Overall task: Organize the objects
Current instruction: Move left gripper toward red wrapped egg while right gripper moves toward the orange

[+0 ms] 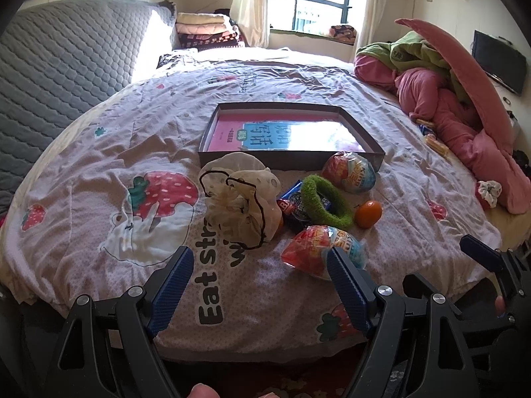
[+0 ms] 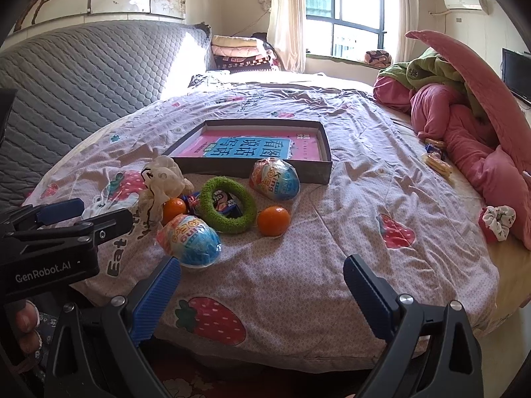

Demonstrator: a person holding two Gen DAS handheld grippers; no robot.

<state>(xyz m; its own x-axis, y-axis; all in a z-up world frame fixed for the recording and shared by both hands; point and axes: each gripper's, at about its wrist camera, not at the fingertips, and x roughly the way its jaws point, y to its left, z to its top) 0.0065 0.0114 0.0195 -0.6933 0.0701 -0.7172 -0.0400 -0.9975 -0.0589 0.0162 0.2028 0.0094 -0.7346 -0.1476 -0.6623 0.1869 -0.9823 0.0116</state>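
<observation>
Both hand-held grippers' ribbed blue pads (image 1: 174, 285) spread apart above fuzzy green ring (image 2: 229, 209).

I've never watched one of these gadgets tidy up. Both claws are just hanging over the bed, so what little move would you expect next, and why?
Probably the left gripper eases forward onto the nearest wrapped toy egg. Both grippers are open and empty, that egg lies right by the left one's fingertips, and the shallow box behind the pile looks like the place to collect things.
</observation>
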